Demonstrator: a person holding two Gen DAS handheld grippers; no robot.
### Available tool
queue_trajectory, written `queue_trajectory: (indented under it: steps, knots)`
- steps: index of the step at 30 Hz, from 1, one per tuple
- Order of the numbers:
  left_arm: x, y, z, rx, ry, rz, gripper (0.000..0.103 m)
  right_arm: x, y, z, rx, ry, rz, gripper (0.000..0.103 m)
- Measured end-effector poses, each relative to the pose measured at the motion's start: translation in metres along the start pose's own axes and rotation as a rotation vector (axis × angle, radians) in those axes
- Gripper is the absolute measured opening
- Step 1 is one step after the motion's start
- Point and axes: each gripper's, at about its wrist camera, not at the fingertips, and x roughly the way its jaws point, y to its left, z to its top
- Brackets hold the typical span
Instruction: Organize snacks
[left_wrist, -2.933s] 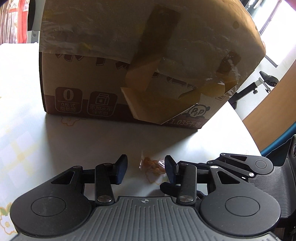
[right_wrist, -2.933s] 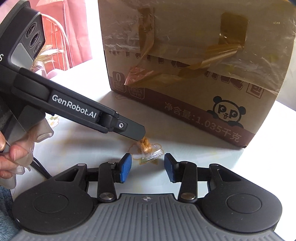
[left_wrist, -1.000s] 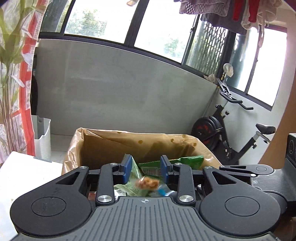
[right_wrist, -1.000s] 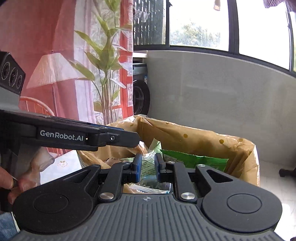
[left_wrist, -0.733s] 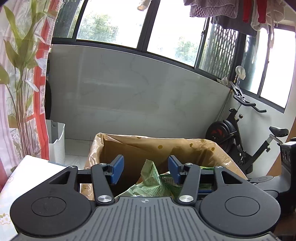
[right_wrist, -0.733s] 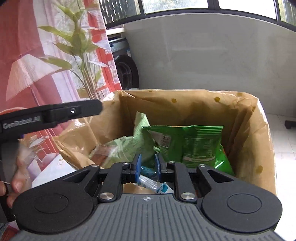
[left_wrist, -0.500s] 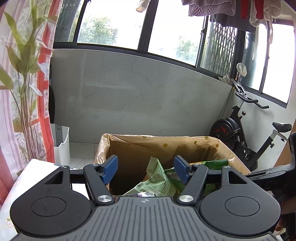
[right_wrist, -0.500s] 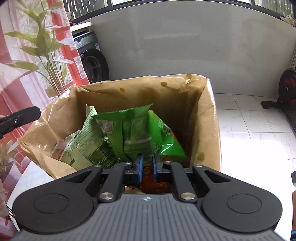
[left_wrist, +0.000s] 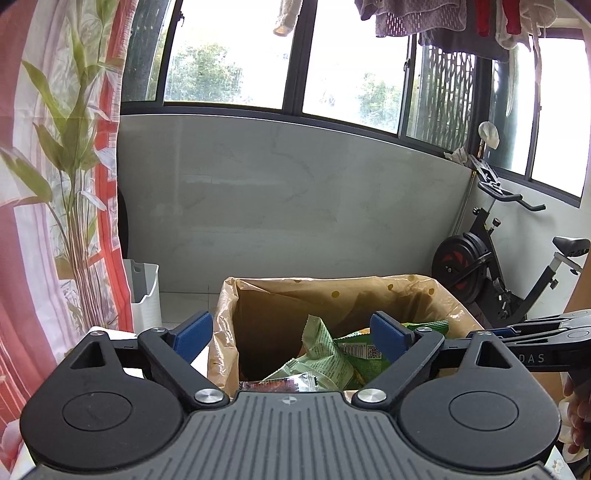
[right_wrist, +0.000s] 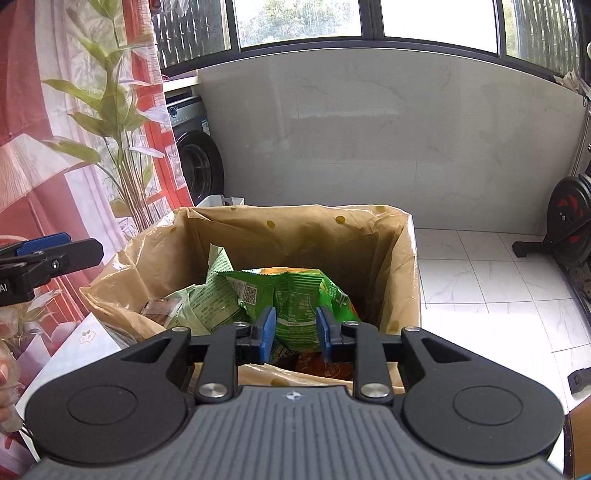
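Snacks: bright green packet (right_wrist: 295, 295) and pale green packet (right_wrist: 207, 295) lie in the open cardboard box (right_wrist: 402, 258) lined with tan plastic, small dark-wrapped bar (left_wrist: 277, 386) beside them. Left tool (left_wrist: 291, 334): jaws just opened wide, nothing between them, above the box. Right tool (right_wrist: 293, 334): jaws just parted slightly, released, nothing gripped, over the bright green packet.

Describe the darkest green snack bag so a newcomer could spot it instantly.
Find the cardboard box lined with brown plastic, by the grey wall. Inside, the bright green bag stands upright at the middle. Unlike the pale green bag on its left, it is saturated green with a QR code near its top.
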Motion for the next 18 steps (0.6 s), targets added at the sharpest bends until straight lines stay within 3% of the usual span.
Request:
queue_trajectory:
  steps: [7,12,18]
  knots:
    - [-0.037,-0.005,-0.001,0.023,-0.033,0.041,0.096,-0.031,0.014,-0.007,-0.016,-0.051,-0.012,0.057]
    - [-0.066,-0.01,-0.006,0.043,-0.053,0.073,0.098,-0.06,0.025,-0.018,-0.002,-0.095,-0.023,0.087]
    - [-0.107,-0.014,-0.015,0.048,-0.074,0.073,0.098,-0.095,0.047,-0.039,-0.027,-0.143,-0.068,0.095]
